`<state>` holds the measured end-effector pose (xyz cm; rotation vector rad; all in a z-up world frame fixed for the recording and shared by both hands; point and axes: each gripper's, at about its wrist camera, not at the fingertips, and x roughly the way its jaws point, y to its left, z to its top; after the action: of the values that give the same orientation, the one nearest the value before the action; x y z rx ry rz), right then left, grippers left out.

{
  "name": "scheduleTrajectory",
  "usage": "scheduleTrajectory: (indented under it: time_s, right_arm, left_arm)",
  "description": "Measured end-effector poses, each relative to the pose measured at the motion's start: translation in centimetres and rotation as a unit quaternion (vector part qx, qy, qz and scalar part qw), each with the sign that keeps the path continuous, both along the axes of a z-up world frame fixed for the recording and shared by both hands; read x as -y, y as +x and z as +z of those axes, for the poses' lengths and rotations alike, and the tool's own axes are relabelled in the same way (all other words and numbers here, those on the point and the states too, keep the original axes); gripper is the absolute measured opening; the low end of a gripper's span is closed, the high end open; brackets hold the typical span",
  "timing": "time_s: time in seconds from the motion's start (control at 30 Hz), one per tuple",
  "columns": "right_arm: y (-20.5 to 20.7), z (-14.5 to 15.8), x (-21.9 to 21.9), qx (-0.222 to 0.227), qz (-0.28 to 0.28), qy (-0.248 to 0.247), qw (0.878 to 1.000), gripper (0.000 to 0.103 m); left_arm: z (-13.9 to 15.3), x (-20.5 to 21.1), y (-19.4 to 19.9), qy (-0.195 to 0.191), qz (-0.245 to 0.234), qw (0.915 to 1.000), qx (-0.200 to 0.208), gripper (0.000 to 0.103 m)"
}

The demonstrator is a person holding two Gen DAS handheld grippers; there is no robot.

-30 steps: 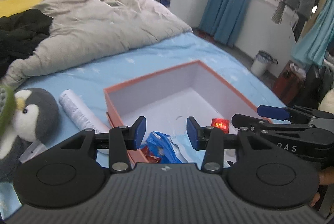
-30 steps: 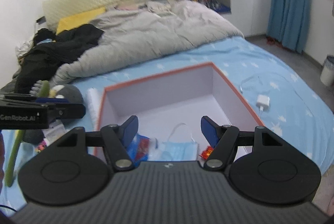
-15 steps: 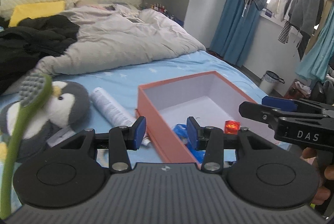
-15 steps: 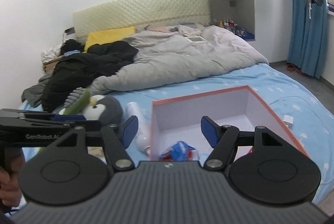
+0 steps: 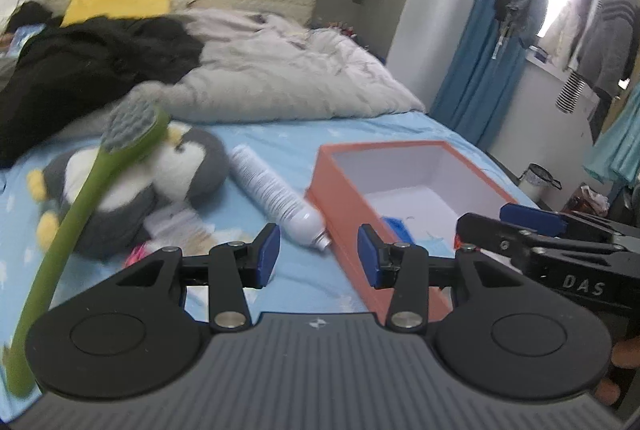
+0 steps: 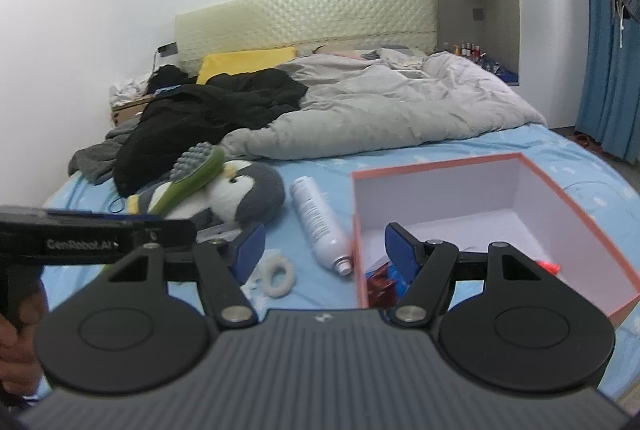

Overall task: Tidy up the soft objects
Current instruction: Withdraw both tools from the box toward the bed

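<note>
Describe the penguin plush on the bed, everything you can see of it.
The penguin plush is a soft, fuzzy toy with a dark grey back and head, white face and belly, a yellow beak and yellow feet. It lies on its back on the blue bedsheet, to the left of the white spray bottle and the orange box. A green long-handled brush rests across its body. Some papers or packets lie against its lower side. Neither gripper touches it.

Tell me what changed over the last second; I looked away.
Both claws, left and right, pulled back from over the box and swung left toward the penguin. Both stayed open and empty; bottle and box contents unmoved.
</note>
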<state>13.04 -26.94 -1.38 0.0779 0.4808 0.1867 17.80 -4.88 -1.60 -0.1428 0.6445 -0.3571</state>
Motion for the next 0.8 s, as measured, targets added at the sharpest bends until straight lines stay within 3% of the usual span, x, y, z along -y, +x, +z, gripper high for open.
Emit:
scheduleTrajectory:
  time_s: [0.8]
  right_arm:
    - [-5.6, -5.6, -5.4, -0.051, 0.054, 0.007, 0.997, 0.069]
  left_arm:
    - [-5.5, -6.0, -5.4, -0.01, 0.047, 0.9972, -0.057, 0.049]
